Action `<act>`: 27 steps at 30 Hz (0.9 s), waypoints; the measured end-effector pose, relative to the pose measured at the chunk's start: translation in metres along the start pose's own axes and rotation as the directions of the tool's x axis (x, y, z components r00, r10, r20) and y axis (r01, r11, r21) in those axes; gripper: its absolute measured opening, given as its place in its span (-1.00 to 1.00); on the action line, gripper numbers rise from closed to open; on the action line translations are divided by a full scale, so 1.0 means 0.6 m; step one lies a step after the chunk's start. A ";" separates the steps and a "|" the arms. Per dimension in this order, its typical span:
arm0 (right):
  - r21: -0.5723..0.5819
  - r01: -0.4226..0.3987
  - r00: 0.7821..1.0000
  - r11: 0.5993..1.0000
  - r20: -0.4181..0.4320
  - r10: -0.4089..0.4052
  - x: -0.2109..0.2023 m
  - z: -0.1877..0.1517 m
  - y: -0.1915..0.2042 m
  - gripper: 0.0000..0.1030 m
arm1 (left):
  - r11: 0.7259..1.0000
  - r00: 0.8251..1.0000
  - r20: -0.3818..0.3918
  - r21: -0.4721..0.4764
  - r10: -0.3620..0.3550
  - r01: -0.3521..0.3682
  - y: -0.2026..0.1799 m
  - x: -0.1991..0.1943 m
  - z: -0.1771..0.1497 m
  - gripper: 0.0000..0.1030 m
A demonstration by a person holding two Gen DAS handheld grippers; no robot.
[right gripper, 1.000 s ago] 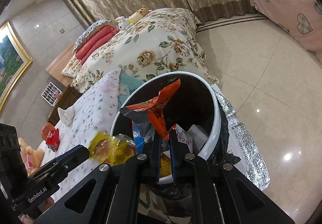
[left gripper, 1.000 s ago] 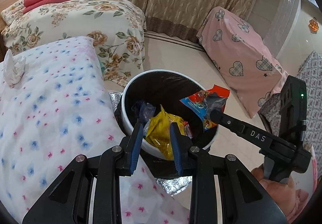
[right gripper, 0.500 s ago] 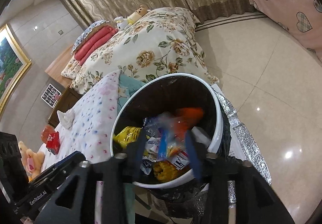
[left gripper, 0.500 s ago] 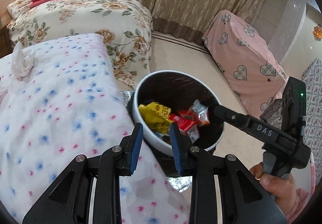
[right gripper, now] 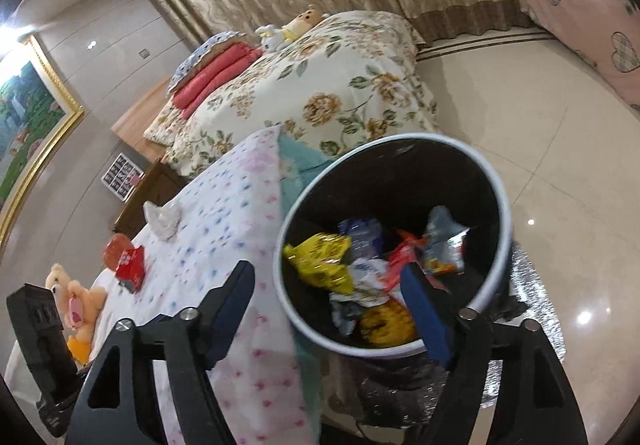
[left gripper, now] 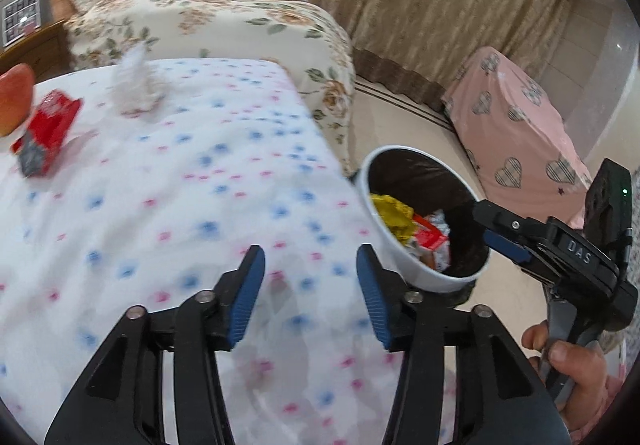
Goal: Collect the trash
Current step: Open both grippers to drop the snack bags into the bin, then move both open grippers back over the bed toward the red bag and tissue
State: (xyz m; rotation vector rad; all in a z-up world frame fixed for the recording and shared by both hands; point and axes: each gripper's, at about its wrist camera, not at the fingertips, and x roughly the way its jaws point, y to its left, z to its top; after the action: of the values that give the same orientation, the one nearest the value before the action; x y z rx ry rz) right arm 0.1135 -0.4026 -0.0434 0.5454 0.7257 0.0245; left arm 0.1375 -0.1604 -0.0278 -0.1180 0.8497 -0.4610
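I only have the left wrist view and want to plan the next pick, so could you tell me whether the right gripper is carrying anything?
Observer: No, the right gripper is open wide and empty, by the trash bin.
Operator: Thank you. Is anything near the red packet on the dotted bed that I cannot see?
Observer: Yes, a teddy bear lies beside it, on the side away from the bin.
Operator: And what does the bin stand on?
Observer: On a crinkled silver foil sheet spread over the floor.
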 end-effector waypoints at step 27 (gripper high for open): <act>-0.161 -0.128 0.982 0.979 -0.158 0.103 0.098 -0.052 0.185 0.76 | 0.952 0.974 0.058 -0.229 0.219 -0.201 0.228 -0.084 -0.026 0.37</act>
State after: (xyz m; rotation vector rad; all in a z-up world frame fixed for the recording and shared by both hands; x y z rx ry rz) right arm 0.1562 -0.2802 -0.0460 0.4236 0.8281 0.2365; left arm 0.1444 -0.0146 -0.0414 -0.2486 0.8205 -0.1585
